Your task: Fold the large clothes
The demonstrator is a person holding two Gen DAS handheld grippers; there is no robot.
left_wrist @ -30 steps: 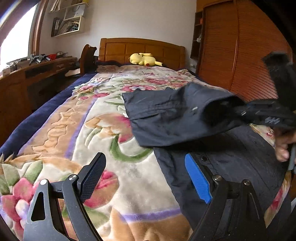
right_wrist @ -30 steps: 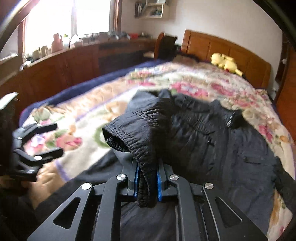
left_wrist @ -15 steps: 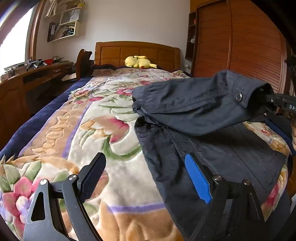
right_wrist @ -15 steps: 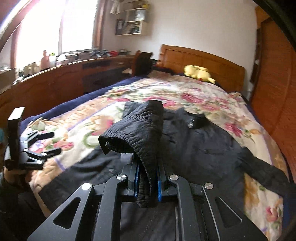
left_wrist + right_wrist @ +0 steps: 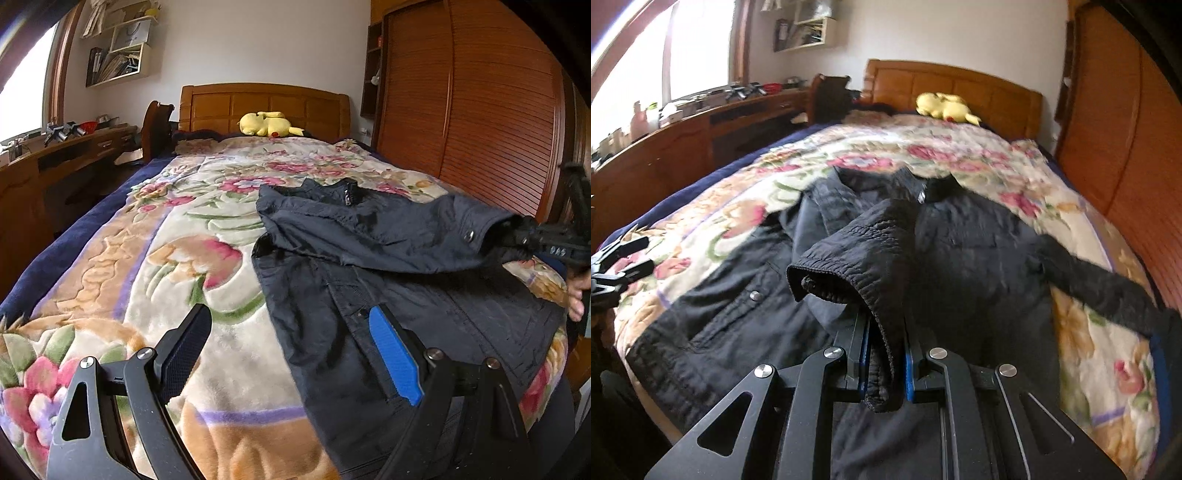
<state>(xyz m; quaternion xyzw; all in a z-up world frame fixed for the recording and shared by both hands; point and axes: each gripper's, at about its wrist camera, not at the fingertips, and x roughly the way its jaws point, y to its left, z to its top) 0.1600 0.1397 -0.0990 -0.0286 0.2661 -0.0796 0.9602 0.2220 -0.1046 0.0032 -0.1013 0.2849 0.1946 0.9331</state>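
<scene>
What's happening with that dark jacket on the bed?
A person is folding a dark jacket spread on a flowery blanket, with a handheld gripper in each hand. The right gripper is shut on the cuff of one sleeve, held across the jacket's front. The left gripper is open and holds nothing, above the jacket's edge. The other sleeve lies out to the side.

Black jacket (image 5: 388, 280), floral cream, pink and green blanket (image 5: 192, 229), yellow plush (image 5: 267, 123), blue pads (image 5: 395, 360)
</scene>
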